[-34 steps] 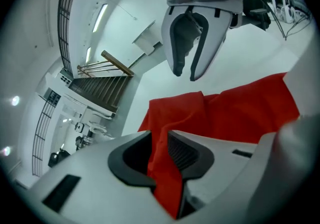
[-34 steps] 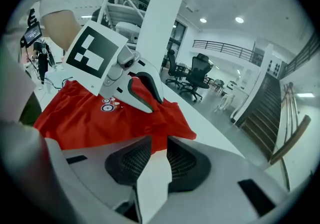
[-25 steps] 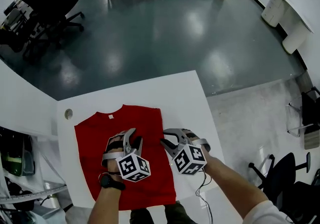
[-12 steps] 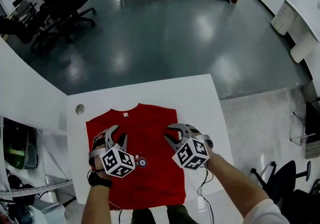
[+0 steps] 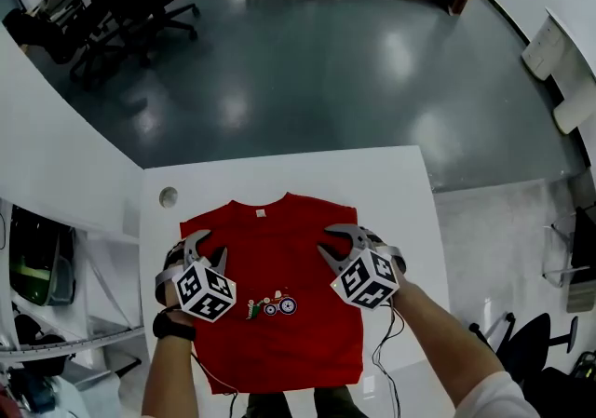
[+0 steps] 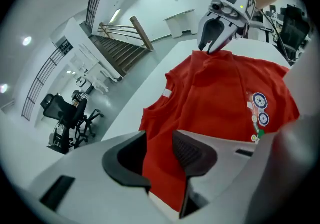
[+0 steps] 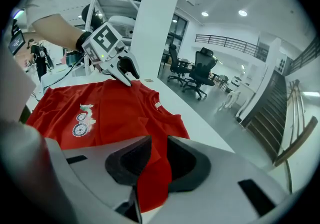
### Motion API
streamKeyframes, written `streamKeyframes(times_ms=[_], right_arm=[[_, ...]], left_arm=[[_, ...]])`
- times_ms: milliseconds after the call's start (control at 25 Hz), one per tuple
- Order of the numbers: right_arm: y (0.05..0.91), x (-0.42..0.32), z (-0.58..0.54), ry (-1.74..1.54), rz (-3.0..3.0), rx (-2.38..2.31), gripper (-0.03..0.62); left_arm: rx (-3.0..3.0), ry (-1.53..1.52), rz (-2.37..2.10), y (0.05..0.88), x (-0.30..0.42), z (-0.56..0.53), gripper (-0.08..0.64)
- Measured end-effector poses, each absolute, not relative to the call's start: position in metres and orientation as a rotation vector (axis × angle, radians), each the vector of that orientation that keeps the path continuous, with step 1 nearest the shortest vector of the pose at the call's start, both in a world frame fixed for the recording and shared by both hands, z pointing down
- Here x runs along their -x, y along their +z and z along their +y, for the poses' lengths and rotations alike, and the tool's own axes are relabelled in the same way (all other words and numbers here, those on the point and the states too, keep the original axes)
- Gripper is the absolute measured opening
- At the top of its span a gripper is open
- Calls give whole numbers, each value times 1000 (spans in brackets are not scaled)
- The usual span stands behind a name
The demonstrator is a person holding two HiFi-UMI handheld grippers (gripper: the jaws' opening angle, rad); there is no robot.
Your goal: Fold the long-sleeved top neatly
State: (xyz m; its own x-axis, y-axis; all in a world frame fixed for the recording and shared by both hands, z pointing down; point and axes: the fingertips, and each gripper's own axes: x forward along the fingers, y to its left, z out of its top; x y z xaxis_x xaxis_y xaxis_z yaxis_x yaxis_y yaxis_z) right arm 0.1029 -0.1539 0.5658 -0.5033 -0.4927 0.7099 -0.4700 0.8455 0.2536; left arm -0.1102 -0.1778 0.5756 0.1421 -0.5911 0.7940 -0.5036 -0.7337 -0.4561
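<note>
The red long-sleeved top [image 5: 279, 314] lies flat, face up, on the white tabletop [image 5: 391, 183], collar away from the person and hem at the near edge. It looks like a light knit jersey, soft and limp with a matte surface. It should drape and crease wherever lifted, and I would expect it to slide easily on the smooth tabletop. A small printed motif [image 5: 272, 306] sits mid-chest and a pale label [image 5: 260, 213] sits at the neck; no sleeve shows spread out at either side.

The left claw [image 5: 207, 247] is at the top's left edge, the right claw [image 5: 328, 239] at its right edge. Both are spread, with red cloth showing in the gap but no pad [image 6: 192, 150] visibly pressing it. The best holds are probably the doubled side edges near the shoulders – thicker seams that won't slip
</note>
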Motion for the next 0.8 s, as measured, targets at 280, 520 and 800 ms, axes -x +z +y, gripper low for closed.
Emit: streamKeyframes(times_ms=[280,520,800], right_arm=[[563,-100,-172,-3,-2180,-740,111],[575,-98,-171,25,-2162,-708,112],[593,-95,-164,88,-2142,-637,112]], left_arm=[[2418,-1621,1297,574,155,-205,164],[2359,-1725,1351,597,181,-220,164],[2284,-1774,1290,612,180,-222,147]])
